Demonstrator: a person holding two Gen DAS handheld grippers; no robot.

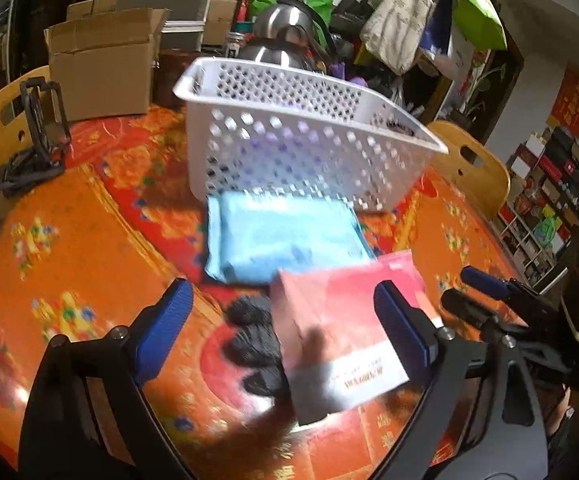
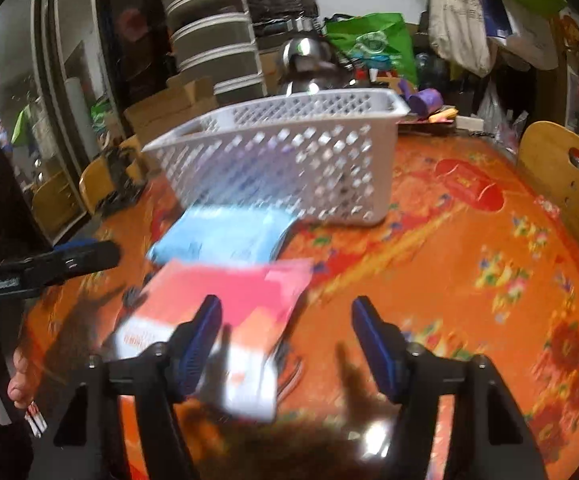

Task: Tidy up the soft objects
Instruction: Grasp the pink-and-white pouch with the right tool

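Observation:
A white perforated basket (image 1: pixel 289 136) stands on the orange patterned table (image 1: pixel 69 240); it also shows in the right wrist view (image 2: pixel 289 160). A light blue soft pack (image 1: pixel 281 236) lies against its front, also seen from the right (image 2: pixel 225 236). A pink and white soft pack (image 1: pixel 341 332) lies nearer, partly over a black glove-like item (image 1: pixel 253 340); the pink pack shows too in the right wrist view (image 2: pixel 217 320). My left gripper (image 1: pixel 281 320) is open above the pink pack and the black item. My right gripper (image 2: pixel 285 336) is open, its left finger over the pink pack.
A cardboard box (image 1: pixel 101 64) and a black folding stand (image 1: pixel 37 140) sit at the table's far left. Metal kettles (image 1: pixel 285 28), hanging bags (image 1: pixel 401 20) and clutter lie behind the basket. Wooden chair backs (image 2: pixel 565 176) flank the table. Shelves (image 1: pixel 549 200) stand at the right.

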